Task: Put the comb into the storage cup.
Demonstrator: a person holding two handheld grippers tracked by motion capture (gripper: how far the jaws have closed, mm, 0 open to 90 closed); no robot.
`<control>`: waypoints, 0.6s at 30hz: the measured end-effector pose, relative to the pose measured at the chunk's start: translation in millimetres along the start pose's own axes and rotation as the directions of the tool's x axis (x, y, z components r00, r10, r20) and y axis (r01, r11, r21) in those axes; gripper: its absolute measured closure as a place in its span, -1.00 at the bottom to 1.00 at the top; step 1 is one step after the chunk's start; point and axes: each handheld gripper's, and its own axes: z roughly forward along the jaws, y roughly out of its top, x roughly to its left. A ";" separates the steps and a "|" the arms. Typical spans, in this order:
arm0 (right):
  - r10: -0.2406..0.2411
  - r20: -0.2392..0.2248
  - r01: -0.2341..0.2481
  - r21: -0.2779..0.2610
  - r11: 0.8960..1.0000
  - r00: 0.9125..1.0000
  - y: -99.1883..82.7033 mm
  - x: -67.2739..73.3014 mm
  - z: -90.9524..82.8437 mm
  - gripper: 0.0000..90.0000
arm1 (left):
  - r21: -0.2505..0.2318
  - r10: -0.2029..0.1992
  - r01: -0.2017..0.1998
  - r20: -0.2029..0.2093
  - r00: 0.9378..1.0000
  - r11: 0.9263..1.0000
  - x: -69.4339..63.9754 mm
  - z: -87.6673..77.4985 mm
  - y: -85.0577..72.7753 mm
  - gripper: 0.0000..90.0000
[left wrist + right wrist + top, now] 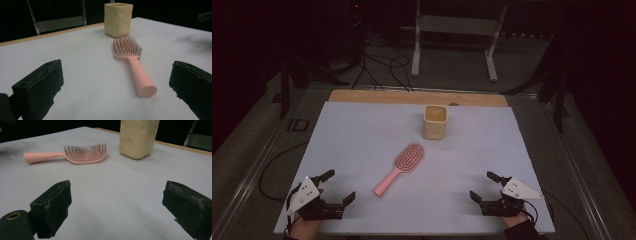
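While both grippers rested spread and empty, the pink hairbrush (399, 168) lay mid-table, bristles up, handle slanting toward the left gripper (335, 189), nearer than the right gripper (482, 186)

My left gripper (117, 82) sits low over the white table sheet (82, 62), jaws wide apart, nothing between them. Ahead lies a pink plastic paddle hairbrush (131, 61), bristles up, handle end pointing back at me. Just beyond its head stands a cream, dimpled, square-ish cup (118, 18), possibly ceramic. They look slightly apart.
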 end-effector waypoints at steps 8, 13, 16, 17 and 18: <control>0.002 0.009 -0.002 -0.001 1.000 1.000 -1.3 -0.1 -4.1 -0.82 | -0.004 0.004 -0.004 0.008 1.000 1.000 0.5 2.8 1.4 -1.00; 0.010 0.010 -0.010 -0.011 1.000 1.000 -0.3 -2.0 -1.8 -0.82 | 0.008 0.002 -0.002 0.005 1.000 1.000 1.1 2.2 -0.6 -1.00; 0.005 0.000 -0.005 -0.010 1.000 1.000 0.6 -1.0 1.5 -0.82 | -0.001 -0.007 0.007 -0.005 1.000 1.000 1.6 -1.0 -1.0 -1.00; 0.004 -0.002 -0.004 -0.006 1.000 1.000 0.6 -0.6 2.1 -0.82 | -0.001 -0.007 0.007 -0.005 1.000 1.000 1.6 -1.0 -1.0 -1.00; 0.004 -0.002 -0.004 -0.006 1.000 1.000 0.6 -0.6 2.1 -0.82 | -0.001 -0.009 0.009 -0.007 1.000 1.000 1.5 -1.6 -1.3 -1.00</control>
